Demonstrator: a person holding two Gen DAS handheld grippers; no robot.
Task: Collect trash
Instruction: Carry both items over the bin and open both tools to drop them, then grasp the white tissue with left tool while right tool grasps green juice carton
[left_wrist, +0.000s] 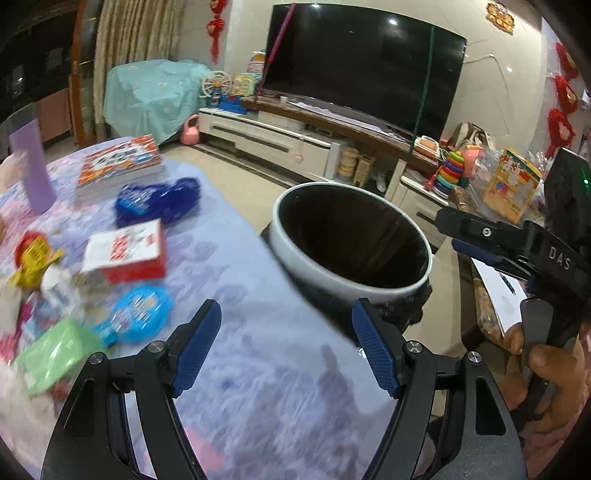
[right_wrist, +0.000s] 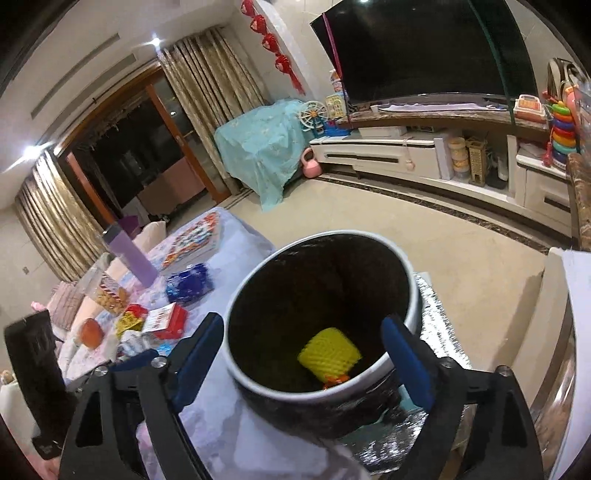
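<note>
A yellow foam net sleeve (right_wrist: 330, 350) lies in the white-rimmed round black bin (right_wrist: 413, 284) beside the table, both claws gape empty, and several wrappers remain on the lilac floral tablecloth (left_wrist: 266, 369)

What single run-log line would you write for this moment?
task: collect trash | left gripper: open, empty, over table | right gripper: open, empty, above bin | yellow foam net: inside bin

"DAS" — on right tool (left_wrist: 448, 230)
</note>
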